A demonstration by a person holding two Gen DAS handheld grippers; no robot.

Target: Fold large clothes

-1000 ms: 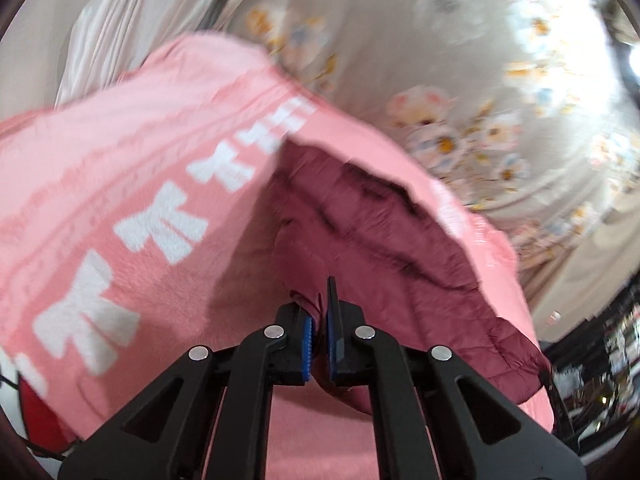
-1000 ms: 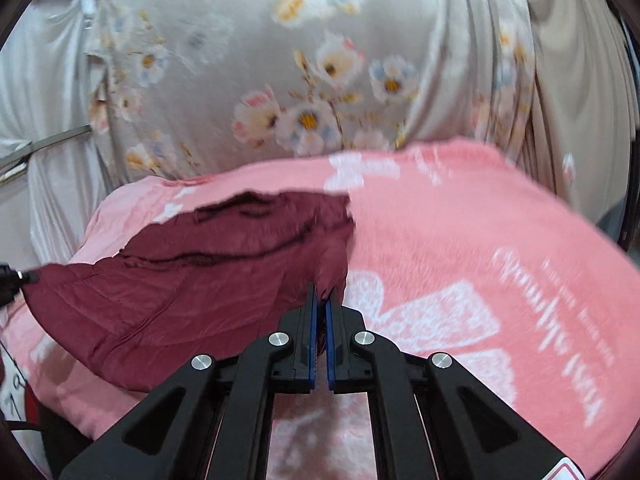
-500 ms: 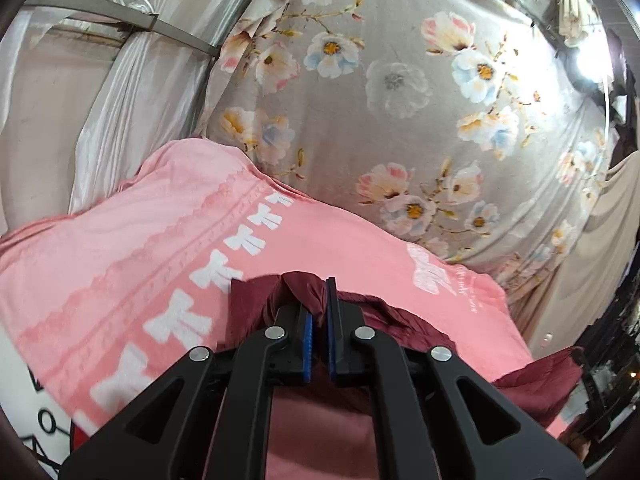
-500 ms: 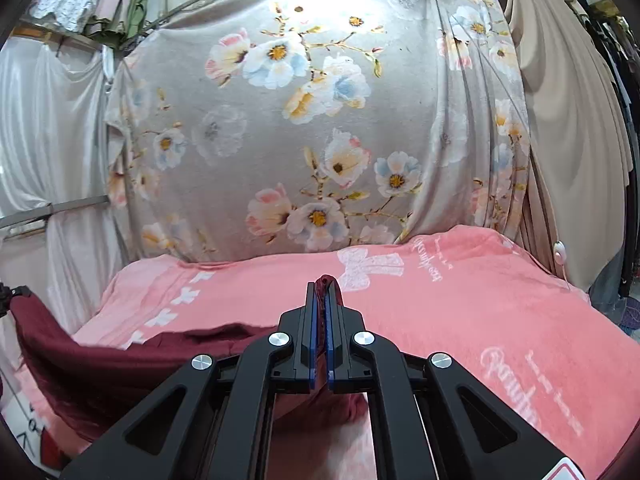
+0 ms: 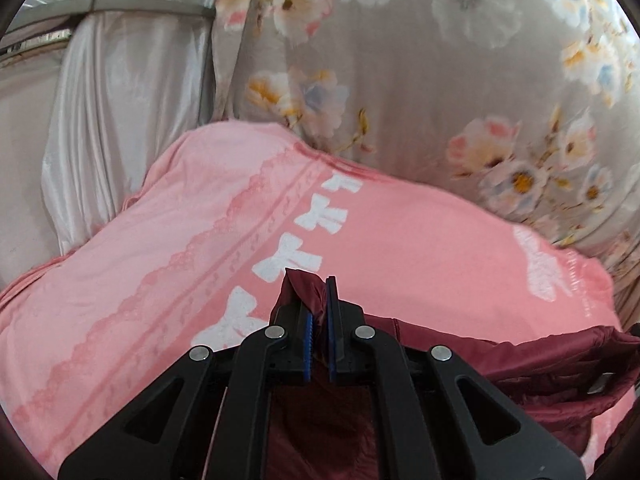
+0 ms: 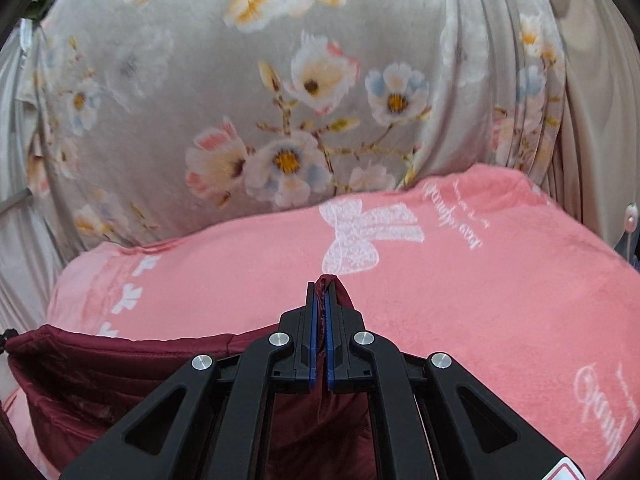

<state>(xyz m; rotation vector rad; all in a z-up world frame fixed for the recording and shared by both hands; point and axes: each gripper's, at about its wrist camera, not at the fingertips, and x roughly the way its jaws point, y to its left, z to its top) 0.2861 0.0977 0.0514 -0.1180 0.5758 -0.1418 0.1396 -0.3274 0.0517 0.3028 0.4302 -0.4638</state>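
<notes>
We held the maroon quilted jacket (image 5: 500, 356) lifted at lower frame over the pink blanket (image 5: 400, 240), left gripper (image 5: 318, 300) and right gripper (image 6: 321, 300) each clamped on its edge. No fold looked finished; laying down and folding remained.

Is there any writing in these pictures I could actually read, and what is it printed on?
None can be read for certain.
White cursive script on the pink blanket, near the bow: too blurred and curly to read.
More white script at the blanket's right edge: cut off, unreadable.
Faint script beside the bow in the left view: too small.
Sticker at the right gripper's corner: cropped.
</notes>
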